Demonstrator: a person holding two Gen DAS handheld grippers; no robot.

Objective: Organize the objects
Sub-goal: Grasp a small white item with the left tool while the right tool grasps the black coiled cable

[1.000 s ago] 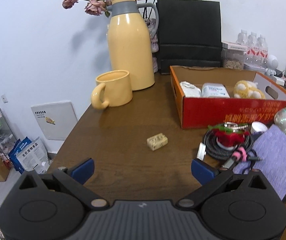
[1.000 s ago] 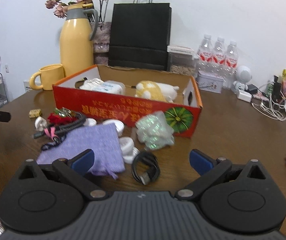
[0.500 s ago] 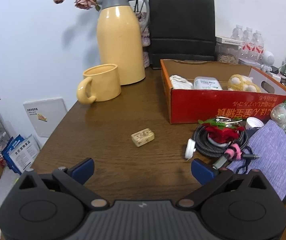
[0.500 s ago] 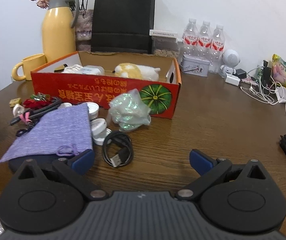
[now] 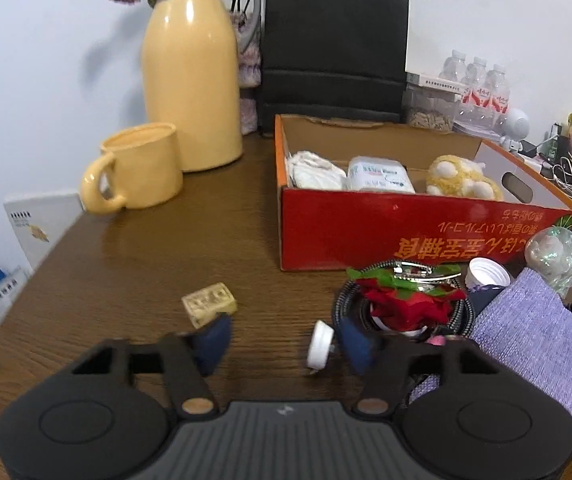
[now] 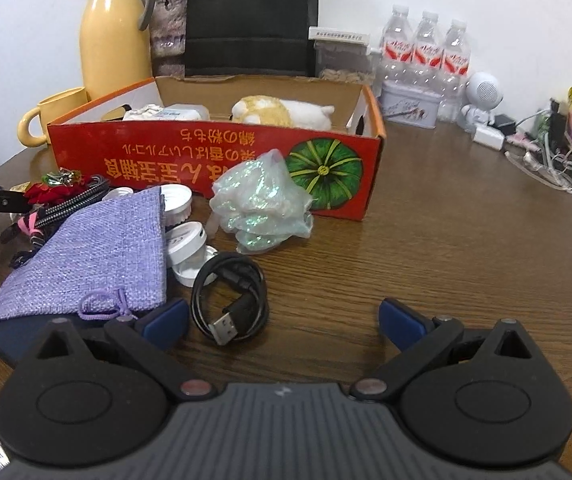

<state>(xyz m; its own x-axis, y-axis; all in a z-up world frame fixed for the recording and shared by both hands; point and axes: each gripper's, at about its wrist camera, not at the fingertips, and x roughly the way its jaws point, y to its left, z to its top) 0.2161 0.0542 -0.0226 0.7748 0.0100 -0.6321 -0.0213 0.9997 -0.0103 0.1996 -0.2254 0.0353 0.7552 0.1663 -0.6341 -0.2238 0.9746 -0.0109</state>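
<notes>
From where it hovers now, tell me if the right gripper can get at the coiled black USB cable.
Probably yes. The right gripper is open, and the black USB cable lies uncovered on the table just ahead, beside its left finger. Only the purple drawstring pouch crowds that side.

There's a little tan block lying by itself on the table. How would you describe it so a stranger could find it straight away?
Start at the red cardboard box on the brown table, then look toward the side with the yellow mug. On bare wood nearer the camera than both lies the tan block, just ahead of the left gripper. It sits alone, small, pale and rectangular with a patterned top, apart from the cable pile.
</notes>
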